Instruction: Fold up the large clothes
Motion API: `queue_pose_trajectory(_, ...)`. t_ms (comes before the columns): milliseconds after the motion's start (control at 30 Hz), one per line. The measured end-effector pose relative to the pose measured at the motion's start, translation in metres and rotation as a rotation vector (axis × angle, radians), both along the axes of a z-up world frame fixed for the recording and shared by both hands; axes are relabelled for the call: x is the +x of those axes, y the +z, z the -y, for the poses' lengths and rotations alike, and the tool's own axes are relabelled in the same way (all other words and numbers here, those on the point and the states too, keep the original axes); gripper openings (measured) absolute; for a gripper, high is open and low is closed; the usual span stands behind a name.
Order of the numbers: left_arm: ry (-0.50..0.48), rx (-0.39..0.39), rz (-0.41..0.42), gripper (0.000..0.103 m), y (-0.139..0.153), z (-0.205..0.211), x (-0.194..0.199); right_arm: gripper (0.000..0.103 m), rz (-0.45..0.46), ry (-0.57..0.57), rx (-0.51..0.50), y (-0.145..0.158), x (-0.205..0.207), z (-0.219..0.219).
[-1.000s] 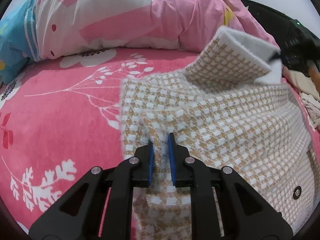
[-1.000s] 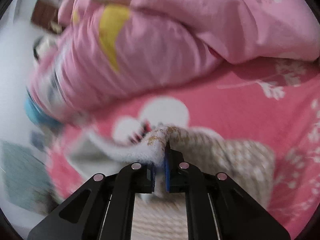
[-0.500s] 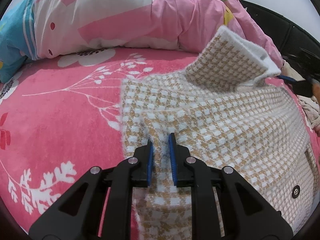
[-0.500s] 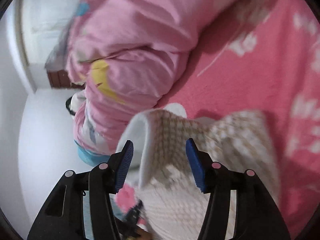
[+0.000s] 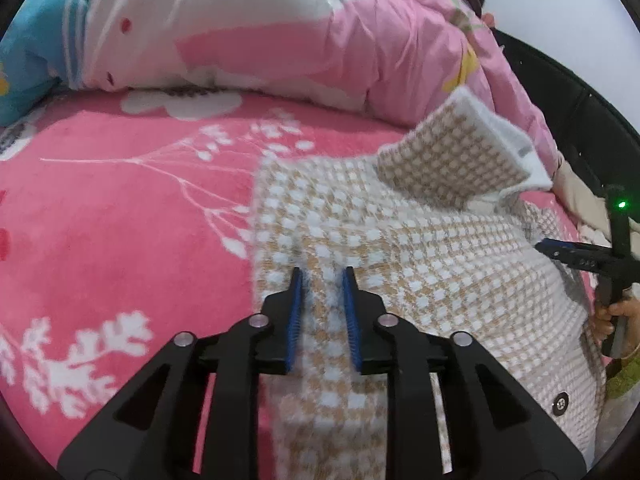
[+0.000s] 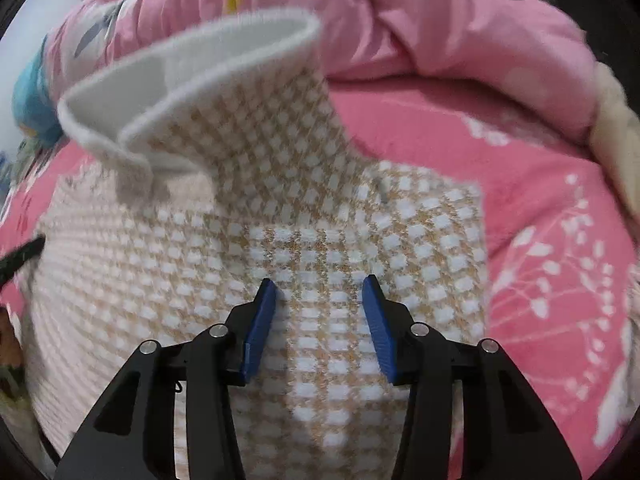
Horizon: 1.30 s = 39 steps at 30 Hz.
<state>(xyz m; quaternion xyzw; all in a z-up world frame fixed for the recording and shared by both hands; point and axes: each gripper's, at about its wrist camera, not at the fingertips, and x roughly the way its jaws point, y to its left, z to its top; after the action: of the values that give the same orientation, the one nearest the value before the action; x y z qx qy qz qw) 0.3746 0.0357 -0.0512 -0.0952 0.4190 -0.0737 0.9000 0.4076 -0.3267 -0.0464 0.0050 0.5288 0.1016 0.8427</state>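
Fuzzy tan-and-white checked knit garment (image 5: 420, 248) fabric sits between the opening jaws of the left gripper (image 5: 323, 292), the right gripper (image 6: 320, 300) hovers above it with jaws closing on nothing, all spread across the pink floral blanket (image 5: 120, 220).

Tan-white check coat (image 5: 420, 248), pink floral sheet (image 5: 120, 220)

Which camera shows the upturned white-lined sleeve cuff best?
The right wrist view: the checked tan-and-white coat's cuff stands large, its white lining open to the camera. The left wrist view shows it smaller, side-on.
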Motion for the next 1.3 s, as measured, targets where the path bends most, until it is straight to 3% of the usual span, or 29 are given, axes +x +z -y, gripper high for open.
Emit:
queue_pose_trajectory(100,-0.001,0.022,0.091,0.025,0.026,-0.001,-0.015,0.044,0.074,0.074,0.107,0.034,-0.029,-0.015)
queue_pose_trajectory(200,-0.070,0.035,0.128,0.030,0.040,0.017,-0.018,0.044,0.071,0.153,0.151,0.032,-0.049,-0.040)
queue_pose_trajectory(267,-0.113,0.060,0.081,0.032,0.031,0.037,-0.010,0.045,-0.016,0.179,0.108,-0.009,-0.056,-0.061)
queue_pose_trajectory(333,-0.134,0.120,-0.017,0.037,0.009,0.055,0.001,0.047,0.033,0.182,0.059,-0.026,-0.065,-0.069)
queue_pose_trajectory(367,-0.136,0.162,-0.094,0.037,-0.012,0.061,0.009,0.047,0.034,0.177,0.066,-0.021,-0.066,-0.067)
queue_pose_trajectory(433,-0.132,0.163,-0.078,0.038,-0.016,0.060,0.007,0.047,-0.009,0.130,0.112,-0.004,-0.069,-0.057)
queue_pose_trajectory(533,-0.117,0.137,-0.046,0.039,0.002,0.052,-0.004,0.047,0.072,0.095,0.100,0.021,-0.092,-0.030)
queue_pose_trajectory(600,-0.121,0.151,-0.018,0.044,0.008,0.051,-0.009,0.056,0.089,0.017,0.035,0.015,-0.102,-0.009)
queue_pose_trajectory(700,-0.110,0.194,-0.074,0.046,-0.007,0.050,-0.004,0.056,0.047,-0.021,0.079,-0.017,-0.106,0.018)
queue_pose_trajectory(800,-0.103,0.218,-0.066,0.045,-0.002,0.052,-0.010,0.057,0.045,-0.051,0.002,0.003,-0.110,0.007)
queue_pose_trajectory(867,-0.088,0.204,-0.054,0.047,0.012,0.048,-0.024,0.059,0.068,-0.050,0.026,0.029,-0.127,0.003)
queue_pose_trajectory(933,-0.080,0.204,-0.029,0.057,0.025,0.045,-0.043,0.068,0.090,-0.057,0.057,0.043,-0.148,0.006)
queue_pose_trajectory(1000,-0.058,0.235,-0.008,0.061,0.036,0.040,-0.068,0.076,0.098,-0.063,0.071,0.051,-0.170,0.006)
queue_pose_trajectory(1067,-0.049,0.237,-0.011,0.067,0.041,0.035,-0.089,0.079,0.099,-0.062,0.096,0.056,-0.197,0.008)
queue_pose_trajectory(1200,-0.035,0.226,-0.051,0.082,0.034,0.032,-0.133,0.086,0.091,-0.093,0.073,0.047,-0.240,0.001)
queue_pose_trajectory(1300,-0.031,0.235,-0.081,0.084,0.017,0.039,-0.158,0.088,0.098,-0.106,0.014,0.038,-0.275,-0.015)
